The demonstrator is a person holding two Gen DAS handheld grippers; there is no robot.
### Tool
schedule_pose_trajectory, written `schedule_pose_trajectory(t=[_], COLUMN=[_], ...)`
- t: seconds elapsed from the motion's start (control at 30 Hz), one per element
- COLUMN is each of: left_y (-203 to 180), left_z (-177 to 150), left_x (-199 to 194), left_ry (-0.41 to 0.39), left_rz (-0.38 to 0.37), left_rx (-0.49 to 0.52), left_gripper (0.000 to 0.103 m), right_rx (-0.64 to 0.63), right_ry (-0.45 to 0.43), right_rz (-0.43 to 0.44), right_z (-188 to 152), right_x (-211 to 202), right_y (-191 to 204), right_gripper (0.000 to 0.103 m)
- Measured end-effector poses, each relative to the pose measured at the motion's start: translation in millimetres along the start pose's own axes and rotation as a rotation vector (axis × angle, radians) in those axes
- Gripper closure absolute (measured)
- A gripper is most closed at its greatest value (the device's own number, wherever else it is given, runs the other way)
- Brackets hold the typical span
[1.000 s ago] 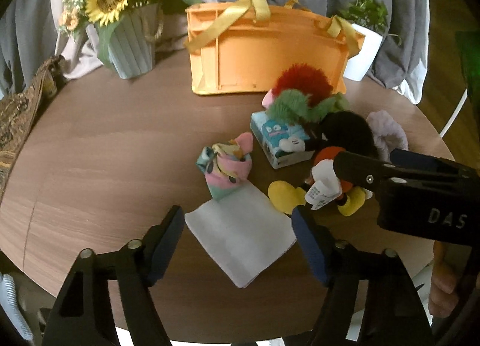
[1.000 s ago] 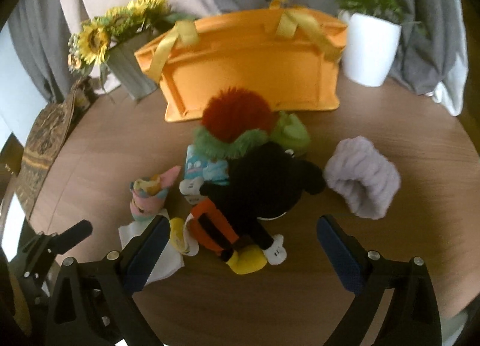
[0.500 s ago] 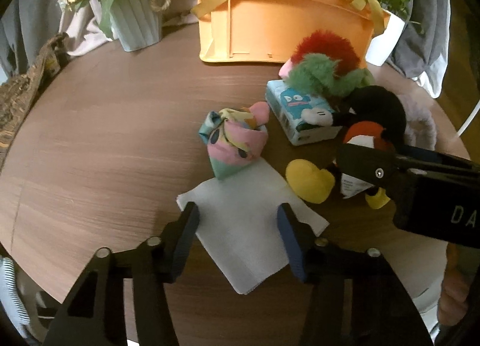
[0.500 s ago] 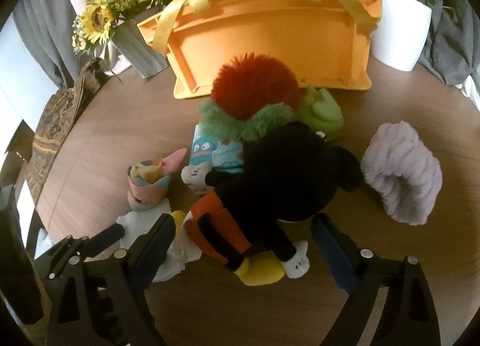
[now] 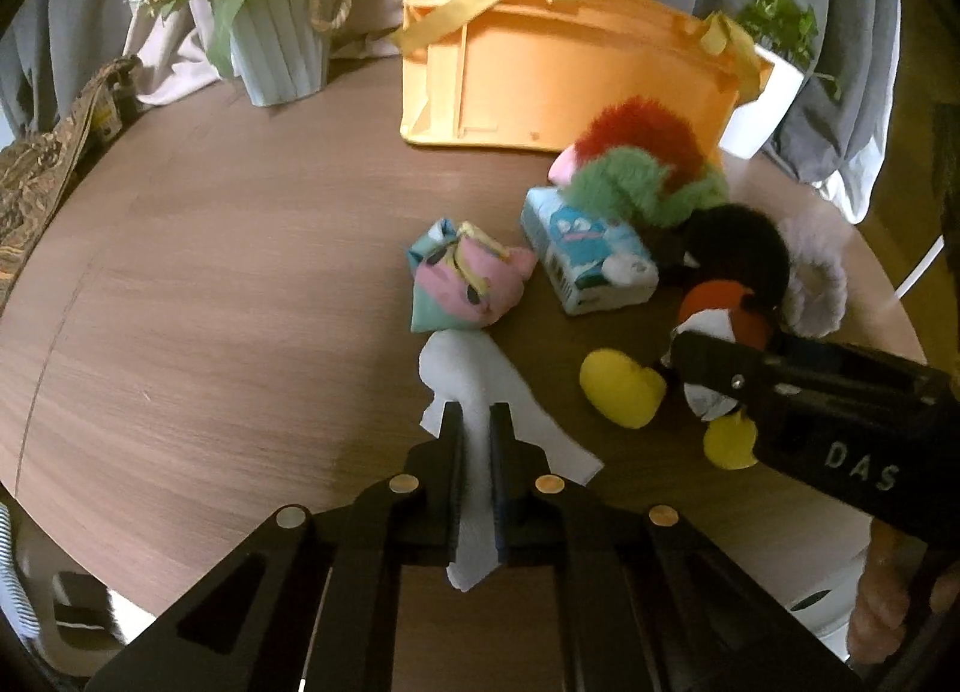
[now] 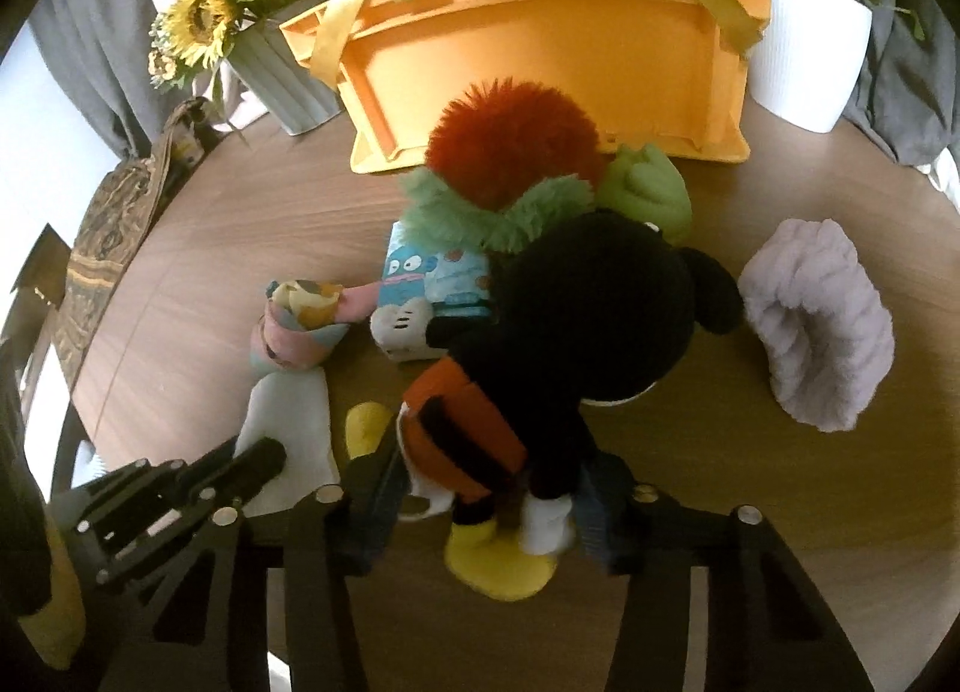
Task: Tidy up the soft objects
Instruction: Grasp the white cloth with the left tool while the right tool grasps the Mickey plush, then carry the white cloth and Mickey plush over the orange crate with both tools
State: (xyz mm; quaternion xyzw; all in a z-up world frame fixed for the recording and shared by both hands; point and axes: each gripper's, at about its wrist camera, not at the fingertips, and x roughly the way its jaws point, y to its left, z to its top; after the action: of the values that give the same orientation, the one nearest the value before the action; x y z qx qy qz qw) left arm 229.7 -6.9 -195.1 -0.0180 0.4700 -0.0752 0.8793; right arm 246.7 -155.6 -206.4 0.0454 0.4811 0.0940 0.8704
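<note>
My left gripper is shut on a white cloth, which is bunched into a ridge between its fingers on the round wooden table. The jaws of my right gripper are closing around the legs and orange shorts of a black mouse plush, and the pads touch it on both sides. Beyond the plush lie a red and green fuzzy toy, a blue tissue pack and a pastel rolled sock bundle. An orange basket with yellow ribbon handles stands at the back.
A lilac fluffy band lies right of the plush. A sunflower vase stands back left and a white plant pot back right. A patterned bag hangs at the left table edge. A hand holds the right gripper.
The left jaws closed onto the flat white cloth and bunched it up. The right jaws narrowed from wide open until they met the mouse plush's legs. Both cameras came slightly closer.
</note>
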Motion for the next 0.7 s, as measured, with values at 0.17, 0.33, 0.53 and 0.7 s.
schedule_pose_trajectory(t=[0.17, 0.33, 0.53, 0.7], left_y=[-5.0, -11.4, -17.3, -17.7], left_z=[6.6, 14.9, 28.0, 40.6], left_x=[-17.2, -34.2, -48.7, -62.7], left_ry=[-0.035, -0.080, -0.136, -0.192], left_rz=[-0.024, -0.049, -0.073, -0.080], left_rx=[0.005, 0.028, 0.061, 0.081], left_gripper=[0.093, 0.093, 0.093, 0.093], right_rx=[0.003, 0.021, 0.013, 0.005], right_ry=[-0.015, -0.033, -0.094, -0.157], right_rz=[0.001, 0.005, -0.014, -0.033], right_z=[1.1, 0.9, 2.9, 9.6], right_x=[-11.9, -28.2, -53.9, -72.6], right_y=[-0.7, -3.8, -2.4, 3.6], right_gripper=[0.054, 0.055, 0.055, 0.055])
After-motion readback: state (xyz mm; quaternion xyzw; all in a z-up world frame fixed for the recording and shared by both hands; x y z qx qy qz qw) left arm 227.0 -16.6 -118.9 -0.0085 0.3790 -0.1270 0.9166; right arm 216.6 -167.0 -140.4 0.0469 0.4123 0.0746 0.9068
